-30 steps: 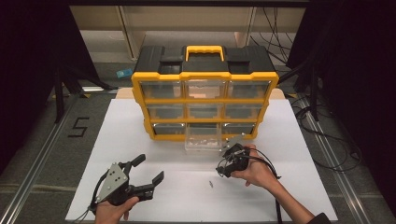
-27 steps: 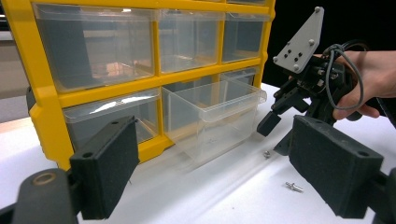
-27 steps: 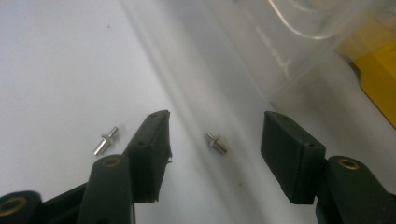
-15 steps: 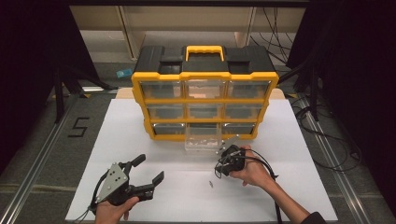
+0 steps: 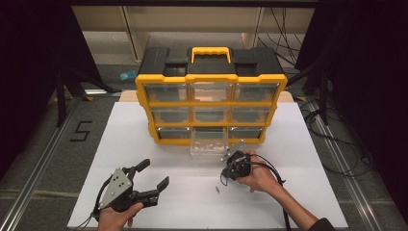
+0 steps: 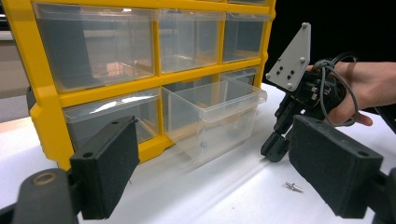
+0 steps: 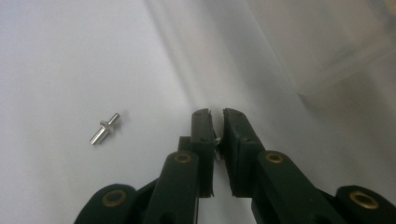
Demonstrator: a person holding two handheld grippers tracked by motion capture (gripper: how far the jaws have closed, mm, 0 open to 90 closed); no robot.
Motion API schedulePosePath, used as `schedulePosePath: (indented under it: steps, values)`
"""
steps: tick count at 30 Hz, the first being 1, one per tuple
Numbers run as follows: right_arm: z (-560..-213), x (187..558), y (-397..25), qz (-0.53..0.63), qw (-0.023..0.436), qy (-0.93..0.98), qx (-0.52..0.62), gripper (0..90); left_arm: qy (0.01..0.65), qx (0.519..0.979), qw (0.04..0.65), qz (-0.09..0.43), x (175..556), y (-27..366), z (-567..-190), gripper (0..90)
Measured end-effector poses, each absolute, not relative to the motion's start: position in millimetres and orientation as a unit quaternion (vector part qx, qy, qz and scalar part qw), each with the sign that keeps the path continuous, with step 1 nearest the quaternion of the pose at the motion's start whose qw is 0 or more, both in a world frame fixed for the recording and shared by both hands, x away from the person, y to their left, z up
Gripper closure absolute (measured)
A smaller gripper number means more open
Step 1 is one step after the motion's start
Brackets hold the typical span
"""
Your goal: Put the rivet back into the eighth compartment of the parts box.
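Note:
A yellow and black drawer organizer [image 5: 210,103] stands at the back of the white table. Its bottom middle clear drawer [image 5: 209,143] [image 6: 212,116] is pulled out. My right gripper [image 5: 224,178] [image 6: 273,150] [image 7: 217,115] points down at the table just in front of that drawer, shut on a small metal pin [image 7: 217,148] that glints between its pads. A second small metal pin [image 5: 217,189] [image 6: 294,187] [image 7: 105,129] lies loose on the table beside it. My left gripper [image 5: 154,173] [image 6: 212,161] rests open at the front left, with nothing between its fingers.
The white table sheet [image 5: 144,139] has free room to the left and right of the organizer. The other drawers [image 6: 98,44] are closed and look clear. Dark floor with cables [image 5: 337,139] lies to the right of the table.
My right gripper has shifted slightly left and closer to the table. The loose pin and my left gripper have stayed where they were.

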State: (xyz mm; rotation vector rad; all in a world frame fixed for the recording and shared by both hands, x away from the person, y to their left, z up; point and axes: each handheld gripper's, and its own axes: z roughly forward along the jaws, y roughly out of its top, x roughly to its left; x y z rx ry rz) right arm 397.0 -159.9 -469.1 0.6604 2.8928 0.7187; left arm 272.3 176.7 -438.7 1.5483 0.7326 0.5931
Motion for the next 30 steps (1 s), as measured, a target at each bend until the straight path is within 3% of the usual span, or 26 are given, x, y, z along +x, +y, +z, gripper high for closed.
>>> schedulePosePath:
  steps: [30]
  values:
    - [-390.5,379.5,-161.1,0.339,0.104,0.917,0.182,83.3,0.317,0.671,0.618,0.258,272.1,176.6,-438.4,16.1]
